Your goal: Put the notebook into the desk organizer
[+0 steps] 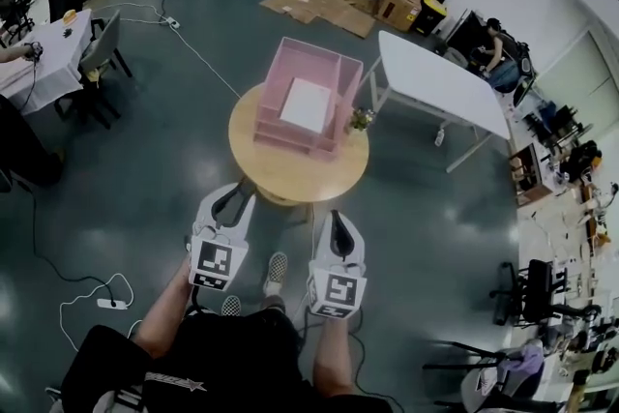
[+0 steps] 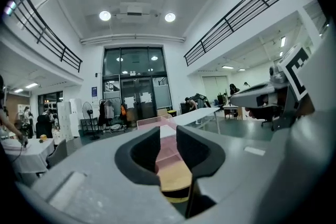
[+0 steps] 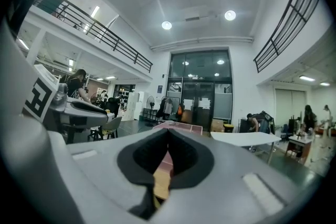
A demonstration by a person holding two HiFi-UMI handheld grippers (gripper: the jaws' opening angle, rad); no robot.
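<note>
A pink desk organizer [image 1: 280,127] stands on a round wooden table [image 1: 290,171]. A white notebook [image 1: 307,104] lies flat in its upper tray. Both grippers hang short of the table's near edge, close to the person's body. My left gripper [image 1: 229,198] points at the table, a clear gap between its jaws and nothing in it. In the left gripper view that gripper [image 2: 168,134] frames the organizer [image 2: 167,152] and the tabletop [image 2: 176,180] far ahead. My right gripper [image 1: 337,225] is beside it; in the right gripper view its [image 3: 168,136] tips meet, holding nothing.
A small bunch of flowers [image 1: 361,119] sits on the round table's right edge. A white folding table [image 1: 440,82] stands at the right behind it. Flattened cardboard [image 1: 319,0] lies on the far floor. A cable and power strip [image 1: 106,303] lie at the near left.
</note>
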